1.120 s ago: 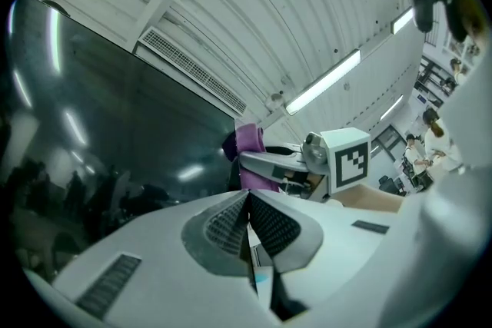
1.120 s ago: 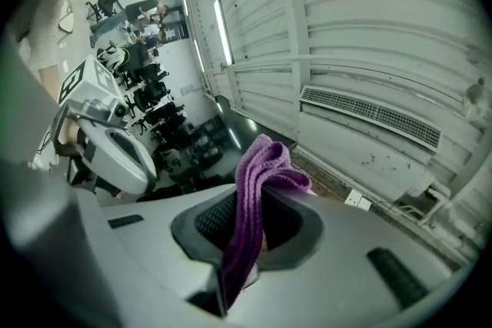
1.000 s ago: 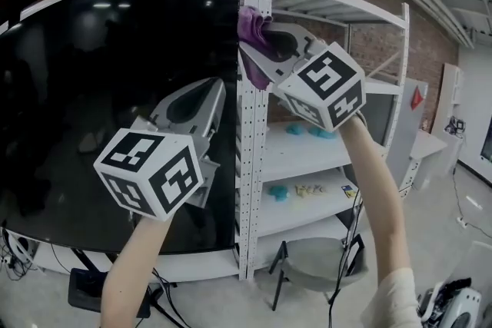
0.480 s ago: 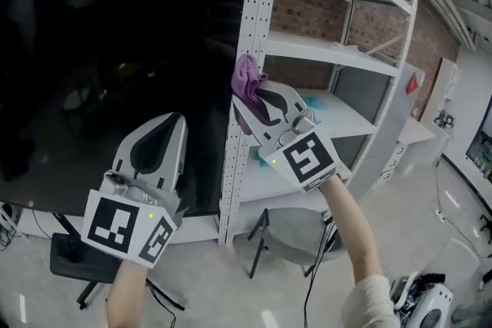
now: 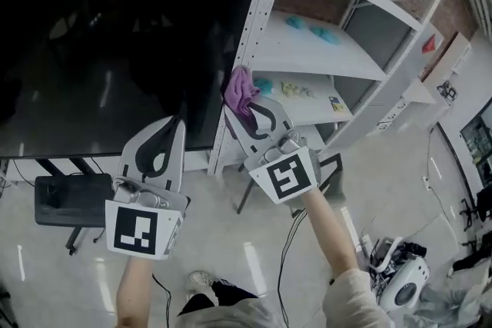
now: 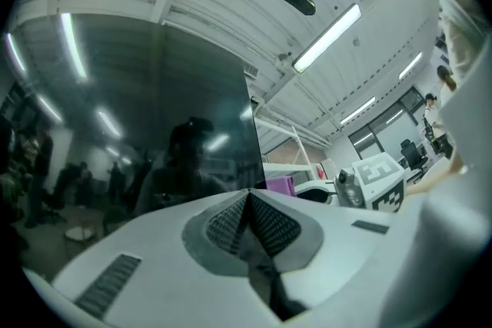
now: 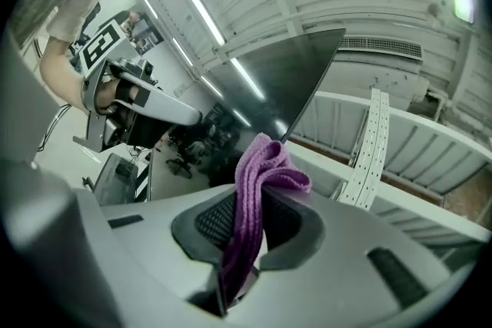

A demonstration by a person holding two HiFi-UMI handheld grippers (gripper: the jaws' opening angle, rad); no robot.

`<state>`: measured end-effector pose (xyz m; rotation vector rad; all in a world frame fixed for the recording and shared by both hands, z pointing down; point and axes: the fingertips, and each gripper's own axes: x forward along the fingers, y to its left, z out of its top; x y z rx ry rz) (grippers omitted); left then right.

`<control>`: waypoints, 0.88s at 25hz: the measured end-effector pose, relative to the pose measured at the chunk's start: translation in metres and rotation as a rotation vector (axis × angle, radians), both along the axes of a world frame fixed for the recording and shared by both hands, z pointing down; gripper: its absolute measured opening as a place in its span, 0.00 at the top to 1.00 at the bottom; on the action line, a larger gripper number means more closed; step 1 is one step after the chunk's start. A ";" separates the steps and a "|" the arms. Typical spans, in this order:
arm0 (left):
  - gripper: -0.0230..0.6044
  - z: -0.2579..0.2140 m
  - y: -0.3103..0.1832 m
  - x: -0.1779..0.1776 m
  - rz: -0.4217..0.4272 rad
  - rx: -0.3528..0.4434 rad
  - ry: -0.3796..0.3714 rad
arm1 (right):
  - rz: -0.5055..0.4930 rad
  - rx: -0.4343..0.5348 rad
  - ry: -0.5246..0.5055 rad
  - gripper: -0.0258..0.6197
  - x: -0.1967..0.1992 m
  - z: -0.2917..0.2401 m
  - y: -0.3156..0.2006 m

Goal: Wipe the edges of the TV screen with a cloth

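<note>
The right gripper [image 5: 246, 108] pinches the purple cloth [image 5: 239, 88] near the five-o'clock corner of the TV screen [image 5: 115, 50], the left gripper [image 5: 174, 125] is closed on nothing at the cloth's eight o'clock, and the danger, I'd say, is that loose fold snagging the shelf post [image 5: 259, 23] or bare jaws scraping glass.

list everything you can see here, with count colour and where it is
TV: one, black, upper left of the head view
rack: one, white, right beside the TV
teal bits: about three, teal, on the rack's shelves
black box: one, black, low under the TV's left part
cloth: one, purple, pinched in the right claw, by the TV's right edge
left claw: one, white and grey, shut and empty, below the TV
right claw: one, white and grey, shut on the cloth
arms: two, bare, lower part of the head view
</note>
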<state>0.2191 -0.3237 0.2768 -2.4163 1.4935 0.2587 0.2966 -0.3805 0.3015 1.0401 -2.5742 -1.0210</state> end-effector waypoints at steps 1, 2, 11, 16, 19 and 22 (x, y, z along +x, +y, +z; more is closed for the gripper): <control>0.94 0.018 0.000 0.002 0.005 -0.025 0.007 | 0.006 -0.009 0.000 0.88 -0.001 0.017 0.001; 0.94 0.036 0.000 0.002 0.007 -0.048 0.008 | 0.009 -0.017 -0.005 0.88 -0.002 0.032 0.001; 0.94 0.131 -0.016 0.004 0.021 -0.173 0.071 | 0.051 -0.203 -0.196 0.88 -0.002 0.147 -0.017; 0.94 0.160 -0.017 -0.006 -0.018 -0.229 0.090 | 0.050 -0.338 -0.305 0.88 0.002 0.191 -0.020; 0.94 0.176 -0.017 -0.018 -0.059 -0.271 0.080 | 0.047 -0.401 -0.352 0.88 0.005 0.209 -0.019; 0.94 0.182 -0.018 -0.030 -0.103 -0.296 0.079 | 0.031 -0.443 -0.399 0.88 0.003 0.220 -0.019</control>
